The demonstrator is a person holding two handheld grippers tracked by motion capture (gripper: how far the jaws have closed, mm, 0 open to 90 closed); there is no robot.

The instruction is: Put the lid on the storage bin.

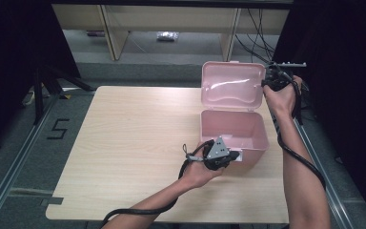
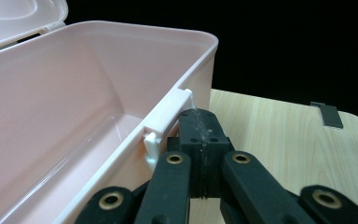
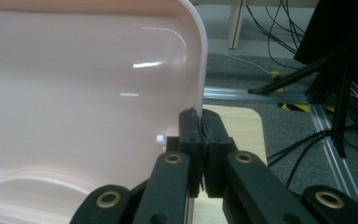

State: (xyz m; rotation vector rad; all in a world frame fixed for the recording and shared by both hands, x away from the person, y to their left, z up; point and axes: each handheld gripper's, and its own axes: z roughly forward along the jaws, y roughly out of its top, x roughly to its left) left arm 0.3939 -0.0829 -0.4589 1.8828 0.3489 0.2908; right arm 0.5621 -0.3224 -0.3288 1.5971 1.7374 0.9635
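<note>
A pink plastic box (image 1: 259,143) stands open and empty at the table's right side, its lid (image 1: 231,88) upright behind it. My left gripper (image 1: 233,155) is at the box's front wall. In the left gripper view its jaws (image 2: 199,114) are shut, tips touching the white latch (image 2: 168,116) on the rim (image 2: 121,28); whether they pinch any of it I cannot tell. My right gripper (image 1: 267,78) is at the lid's right edge. In the right gripper view it (image 3: 203,114) is shut on the lid's thin rim (image 3: 200,70).
The light wooden table (image 1: 133,143) stretches left of the box. Grey floor with a rail (image 1: 9,162) lies to the left. Wooden furniture legs (image 1: 112,38) stand behind, and black cables (image 3: 307,135) trail on the floor to the right.
</note>
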